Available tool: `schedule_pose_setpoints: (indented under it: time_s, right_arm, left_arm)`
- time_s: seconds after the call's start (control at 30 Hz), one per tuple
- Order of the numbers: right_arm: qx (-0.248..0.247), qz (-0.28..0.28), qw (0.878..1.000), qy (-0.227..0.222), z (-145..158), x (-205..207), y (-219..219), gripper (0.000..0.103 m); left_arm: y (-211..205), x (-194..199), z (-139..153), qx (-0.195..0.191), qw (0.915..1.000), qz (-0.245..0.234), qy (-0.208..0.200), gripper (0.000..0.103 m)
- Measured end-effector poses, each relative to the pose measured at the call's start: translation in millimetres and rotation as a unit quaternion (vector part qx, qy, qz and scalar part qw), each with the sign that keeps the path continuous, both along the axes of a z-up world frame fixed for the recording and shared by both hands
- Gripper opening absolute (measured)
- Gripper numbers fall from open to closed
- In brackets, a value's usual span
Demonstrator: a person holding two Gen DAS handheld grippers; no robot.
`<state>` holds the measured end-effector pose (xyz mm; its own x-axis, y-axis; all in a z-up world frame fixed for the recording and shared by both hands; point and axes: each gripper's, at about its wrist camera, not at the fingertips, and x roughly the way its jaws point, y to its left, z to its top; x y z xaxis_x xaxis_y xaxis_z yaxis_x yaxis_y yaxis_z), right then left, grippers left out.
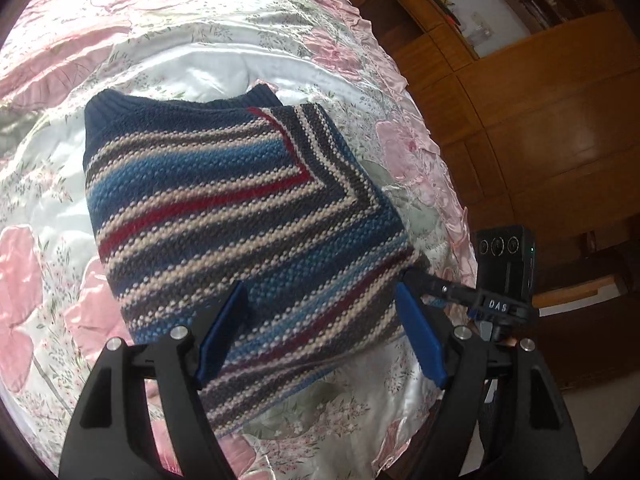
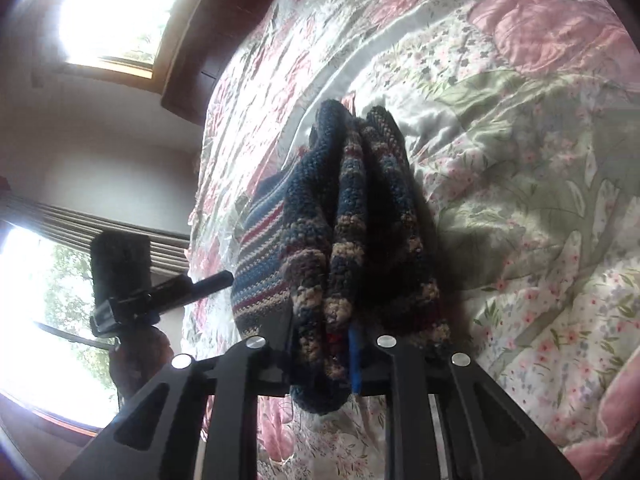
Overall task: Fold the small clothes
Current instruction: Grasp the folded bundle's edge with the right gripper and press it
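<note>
- your right gripper (image 2: 320, 344) is clenching the bunched edge of the striped sweater (image 1: 240, 216), several knit layers pinched between its fingers.
- your left gripper (image 1: 320, 336) is hanging released, jaws spread above the near edge of the sweater, gripping nothing.
- the sweater is lying partly folded on the floral quilt (image 1: 200, 60), near the side of the bed.
- you are judged to be mid-fold: keep all layers pinched together, carry them low across, and lay edge on edge.
</note>
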<state>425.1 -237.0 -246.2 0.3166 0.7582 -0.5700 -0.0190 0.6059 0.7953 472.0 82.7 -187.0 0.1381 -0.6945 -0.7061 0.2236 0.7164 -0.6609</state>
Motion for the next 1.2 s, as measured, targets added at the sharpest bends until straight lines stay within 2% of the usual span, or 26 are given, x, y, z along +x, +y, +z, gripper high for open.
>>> schedule_pose_setpoints:
  time_s: [0.07, 0.13, 0.2, 0.23, 0.3, 0.37, 0.43, 0.47, 0.53, 0.6, 0.7, 0.77, 0.87, 0.9, 0.93, 1.03, 1.07, 1.13, 1.2]
  right_arm:
    - [0.001, -0.005, 1.0, 0.008, -10.7, -5.1, -8.2, 0.02]
    - [-0.017, -0.005, 1.0, 0.026, -31.4, -8.7, -8.2, 0.021]
    - [-0.039, -0.011, 0.999, 0.024, -43.3, -10.8, -6.2, 0.022]
    - [-0.046, -0.013, 0.999, 0.013, -39.7, -13.7, -6.6, 0.027]
    - [-0.093, -0.036, 0.994, -0.037, -11.7, -25.2, -7.9, 0.038]
    - [-0.157, -0.054, 0.979, -0.117, 30.6, -42.0, 2.5, 0.042]
    - [-0.152, -0.032, 0.975, -0.162, 58.5, -48.8, 29.1, 0.042]
    - [-0.146, -0.001, 0.975, -0.165, 62.6, -46.7, 49.1, 0.042]
    - [-0.139, 0.059, 0.977, -0.151, 53.6, -34.0, 96.1, 0.04]
    - [-0.139, 0.093, 0.977, -0.129, 31.8, -26.1, 130.1, 0.037]
    - [-0.143, 0.11, 0.976, -0.124, 18.1, -22.8, 151.1, 0.037]
    - [-0.132, 0.09, 0.981, -0.114, 18.6, -15.3, 139.2, 0.035]
    - [-0.165, 0.046, 0.982, -0.079, 10.0, -2.8, 100.3, 0.036]
    - [-0.155, 0.047, 0.985, -0.056, 3.3, 2.8, 88.9, 0.028]
    - [-0.134, 0.047, 0.989, -0.043, 1.6, 7.3, 77.4, 0.025]
    - [-0.101, 0.012, 0.992, -0.08, 31.7, 22.8, 44.6, 0.034]
    - [-0.103, -0.006, 0.992, -0.078, 37.3, 33.8, 35.2, 0.044]
    - [-0.117, -0.02, 0.992, -0.048, 34.3, 63.2, 25.2, 0.061]
    - [-0.122, -0.014, 0.992, 0.006, 18.7, 88.7, 22.1, 0.061]
  left_arm:
    - [-0.2, -7.6, -0.5, -0.024, 0.9995, -0.017, 0.007, 0.075]
    - [1.1, -14.9, -6.3, -0.071, 0.9966, -0.029, 0.03, 0.075]
    - [-1.6, -21.7, -18.9, -0.082, 0.9943, -0.045, 0.05, 0.075]
    - [-2.0, -24.7, -25.0, -0.074, 0.9947, -0.046, 0.054, 0.075]
    - [1.6, -30.4, -30.6, -0.074, 0.9943, -0.048, 0.06, 0.074]
    - [11.4, -33.0, -24.2, -0.098, 0.993, -0.043, 0.05, 0.076]
    - [26.8, -32.5, -13.3, -0.117, 0.9925, -0.022, 0.028, 0.08]
    - [35.0, -31.4, -9.5, -0.121, 0.9924, -0.007, 0.02, 0.081]
    - [48.6, -29.1, -6.5, -0.129, 0.9913, 0.018, 0.016, 0.081]
    - [52.1, -26.5, -7.9, -0.128, 0.9908, 0.036, 0.021, 0.081]
    - [52.0, -11.9, -5.4, -0.115, 0.9925, 0.039, 0.015, 0.081]
    - [56.2, 2.1, -2.7, -0.114, 0.9924, 0.047, 0.008, 0.082]
    - [59.9, 22.0, -14.7, -0.142, 0.988, 0.058, 0.021, 0.085]
    - [58.6, 26.5, -25.0, -0.138, 0.9881, 0.058, 0.034, 0.085]
    - [60.0, 30.0, -35.2, -0.137, 0.988, 0.056, 0.045, 0.084]
    - [62.5, 32.8, -53.9, -0.14, 0.9869, 0.061, 0.053, 0.083]
    - [62.9, 32.5, -56.9, -0.149, 0.9853, 0.064, 0.052, 0.084]
    - [63.1, 32.9, -59.0, -0.159, 0.9837, 0.067, 0.052, 0.084]
    - [63.0, 32.8, -58.3, -0.157, 0.9841, 0.065, 0.051, 0.084]
